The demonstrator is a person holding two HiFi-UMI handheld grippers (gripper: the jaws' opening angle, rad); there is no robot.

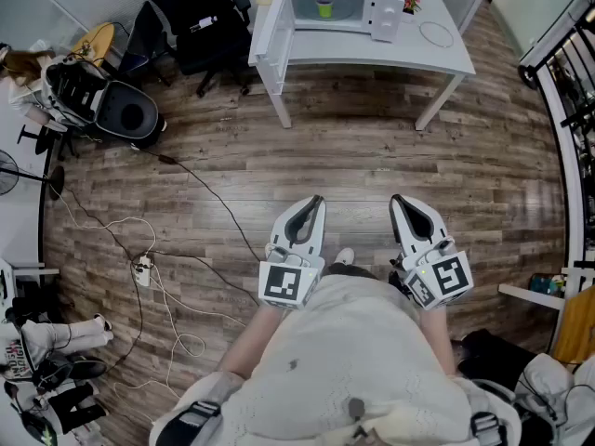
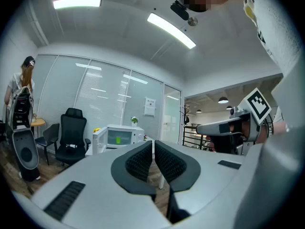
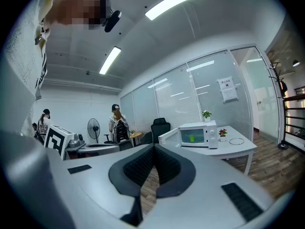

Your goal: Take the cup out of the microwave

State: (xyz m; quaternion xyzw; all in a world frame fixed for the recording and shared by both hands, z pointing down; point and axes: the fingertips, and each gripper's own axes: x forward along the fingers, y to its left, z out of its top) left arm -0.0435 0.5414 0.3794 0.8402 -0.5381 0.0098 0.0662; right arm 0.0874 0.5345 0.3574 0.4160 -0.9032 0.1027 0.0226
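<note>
A white microwave (image 1: pixel 339 9) stands on a white table (image 1: pixel 437 59) at the far end of the room, its door swung open to the left. Inside it sits a small green cup (image 1: pixel 324 8), which shows too in the left gripper view (image 2: pixel 118 139) and the right gripper view (image 3: pixel 192 138). My left gripper (image 1: pixel 318 201) and right gripper (image 1: pixel 396 200) are held side by side close to my body, far from the table. Both point level toward the microwave. Each has its jaws shut with nothing between them, as the left gripper (image 2: pixel 153 143) and right gripper (image 3: pixel 154 148) show in their own views.
Wood floor lies between me and the table. A black office chair (image 1: pixel 200 12) stands left of the table, a stroller-like black cart (image 1: pixel 112 105) and a person (image 1: pixel 19 72) further left. Cables and a power strip (image 1: pixel 142 268) trail on the floor at left. Railing runs along the right.
</note>
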